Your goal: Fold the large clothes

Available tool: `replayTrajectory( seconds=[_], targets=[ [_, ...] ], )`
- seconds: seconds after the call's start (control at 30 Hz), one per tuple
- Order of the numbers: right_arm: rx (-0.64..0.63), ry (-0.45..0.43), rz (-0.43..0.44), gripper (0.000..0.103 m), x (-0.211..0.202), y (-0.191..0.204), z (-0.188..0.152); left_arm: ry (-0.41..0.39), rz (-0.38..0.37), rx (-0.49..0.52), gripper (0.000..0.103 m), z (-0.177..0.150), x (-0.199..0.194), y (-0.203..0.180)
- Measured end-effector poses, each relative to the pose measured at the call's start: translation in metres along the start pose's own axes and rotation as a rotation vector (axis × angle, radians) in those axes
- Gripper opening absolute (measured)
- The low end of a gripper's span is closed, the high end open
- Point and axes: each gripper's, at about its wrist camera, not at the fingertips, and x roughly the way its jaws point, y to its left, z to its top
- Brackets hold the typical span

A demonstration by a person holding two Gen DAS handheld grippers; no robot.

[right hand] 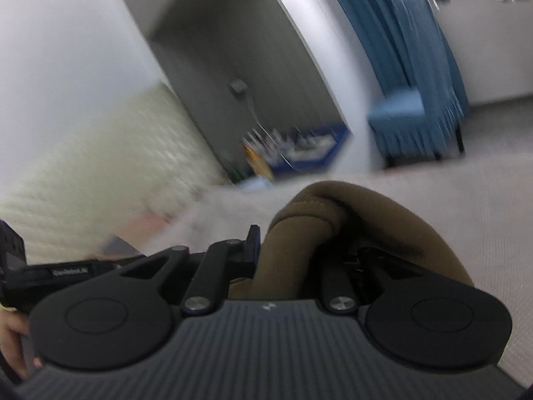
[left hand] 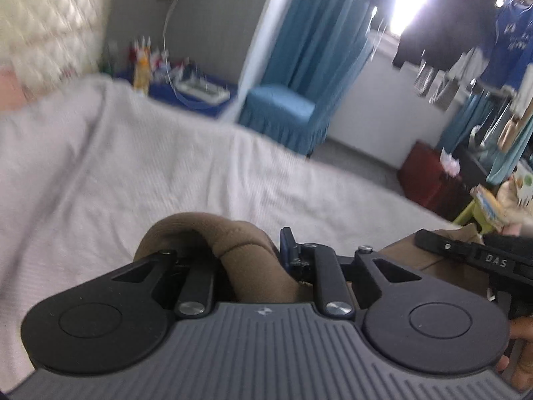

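ribbed grey housing and black linkages fill the bottom of each wrist view. between the jaws of the left gripper (left hand: 248, 256) a thick roll of soft brown fleece garment (left hand: 240, 233) is pinched, bunching up toward 12 o'clock over the linkages. the right gripper (right hand: 289, 253) is likewise clamped on the same brown fleece garment (right hand: 333, 210), which bulges up and drapes toward 3 o'clock over its right arm. both claws are closed on fabric, not empty.

beyond, at 12 o'clock, lies the white textured bedspread (left hand: 133, 166), and at 1 o'clock a blue skirted chair (left hand: 283, 110) stands on the floor. both views are smeared with blur, so the garment is probably being swung toward the bed.

risks, as i judge them: the grips hold bunched folds rather than a clean edge, so a layer could slip out in mid-swing; the garment could land crumpled or twisted, needing re-spreading; the two grippers sit close together, so they could knock each other.
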Motion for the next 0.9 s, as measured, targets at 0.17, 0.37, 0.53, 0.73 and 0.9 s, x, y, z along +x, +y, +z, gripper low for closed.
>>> replayTrajectory(
  seconds=[0.17, 0.37, 0.53, 0.73, 0.9],
  targets=[
    [0.114, 0.094, -0.053, 0.019, 0.046, -0.041, -0.028, 0.107, 0.010, -0.030, 0.022, -0.009, 0.070, 0.021],
    [0.195, 0.142, -0.060, 0.020, 0.055, -0.047, -0.038, 0.160, -0.011, -0.063, 0.022, -0.012, 0.078, 0.029],
    [0.180, 0.182, -0.063, 0.021, 0.053, -0.038, -0.025, 0.193, -0.049, -0.035, 0.045, -0.006, 0.054, 0.018],
    [0.157, 0.190, -0.076, 0.054, 0.028, -0.021, -0.019, 0.174, -0.077, -0.020, 0.076, -0.012, 0.010, 0.008],
    [0.108, 0.138, -0.106, 0.060, -0.012, -0.006, -0.026, 0.119, -0.038, -0.001, 0.076, -0.026, -0.042, 0.002]
  ],
)
